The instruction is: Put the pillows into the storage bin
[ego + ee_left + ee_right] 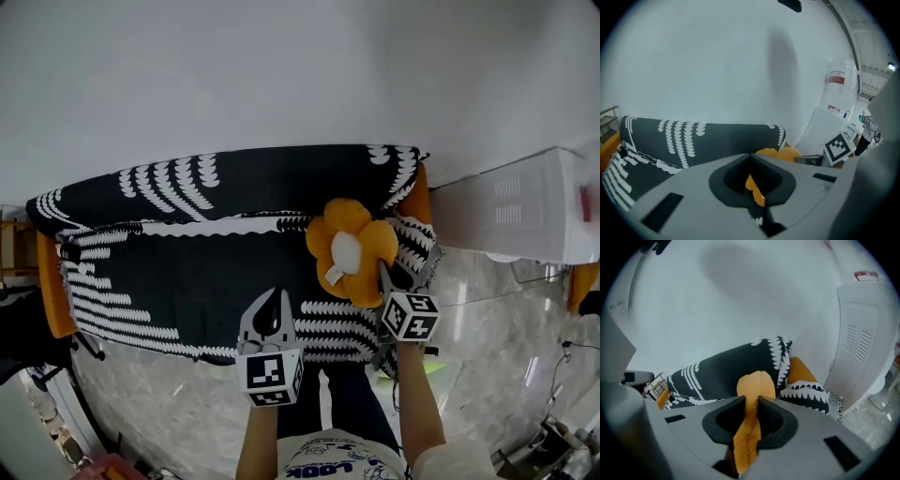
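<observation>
An orange flower-shaped pillow (pixel 350 251) with a white centre is held up in front of the sofa (pixel 206 272), which is draped in a black-and-white throw. My right gripper (pixel 382 273) is shut on one of its lower right petals; in the right gripper view the orange fabric (pixel 749 427) is pinched between the jaws (pixel 751 400). To the left and lower, my left gripper (pixel 278 298) hangs over the sofa's front edge, its jaws (pixel 750 155) shut with nothing in them. The pillow (pixel 778 153) shows just beyond them.
A black-and-white patterned cushion (pixel 419 246) lies at the sofa's right end by the orange armrest (pixel 802 371). A white vented unit (pixel 525 206) stands to the right of the sofa. Marble floor (pixel 487 319) lies in front. A white wall is behind.
</observation>
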Available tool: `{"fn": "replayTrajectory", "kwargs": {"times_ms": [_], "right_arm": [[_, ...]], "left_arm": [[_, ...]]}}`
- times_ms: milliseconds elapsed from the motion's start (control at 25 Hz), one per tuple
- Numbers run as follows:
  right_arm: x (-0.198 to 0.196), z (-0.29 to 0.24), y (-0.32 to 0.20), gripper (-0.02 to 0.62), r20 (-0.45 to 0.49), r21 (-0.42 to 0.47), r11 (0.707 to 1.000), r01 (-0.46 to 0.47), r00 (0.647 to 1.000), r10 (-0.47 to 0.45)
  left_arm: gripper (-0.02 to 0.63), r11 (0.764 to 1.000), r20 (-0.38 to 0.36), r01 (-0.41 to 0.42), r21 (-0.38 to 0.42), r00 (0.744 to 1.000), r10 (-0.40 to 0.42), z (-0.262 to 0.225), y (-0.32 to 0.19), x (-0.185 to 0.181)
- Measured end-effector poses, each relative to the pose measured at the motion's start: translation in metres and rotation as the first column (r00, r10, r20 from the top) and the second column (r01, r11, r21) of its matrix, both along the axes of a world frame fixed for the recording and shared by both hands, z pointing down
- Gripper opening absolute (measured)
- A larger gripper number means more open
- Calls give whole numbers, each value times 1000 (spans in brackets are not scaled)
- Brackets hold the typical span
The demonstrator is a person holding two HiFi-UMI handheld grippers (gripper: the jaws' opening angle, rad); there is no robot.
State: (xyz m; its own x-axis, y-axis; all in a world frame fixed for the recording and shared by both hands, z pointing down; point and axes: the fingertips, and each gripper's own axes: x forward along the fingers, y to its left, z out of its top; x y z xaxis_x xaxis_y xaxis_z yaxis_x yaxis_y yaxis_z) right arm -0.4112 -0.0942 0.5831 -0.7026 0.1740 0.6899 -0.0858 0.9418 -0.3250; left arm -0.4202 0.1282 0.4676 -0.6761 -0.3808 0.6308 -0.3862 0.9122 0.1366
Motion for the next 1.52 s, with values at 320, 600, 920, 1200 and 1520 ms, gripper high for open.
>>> {"fn": "replayTrajectory", "kwargs": {"times_ms": [320,600,920,1200,1520], "right_arm": [[30,-104,33,72,148,17,994,-104,984,100],[95,-198,-4,72,281,13,946,-323,909,307],[220,-249,-82,71,347,59,805,-590,769,538],[381,-257,-148,71,356,65,589,-806,570,741],[584,-247,-186,72,311,83,362,-929,369,876]], "left_arm": [[12,996,83,-77,34,994,74,-54,26,22],[12,966,154,-246,83,961,231,-100,-16,41],[14,857,227,-506,103,850,475,-139,-128,88],[12,691,251,-716,93,689,680,-150,-237,192],[14,480,242,-874,79,484,841,-152,-331,368]]}}
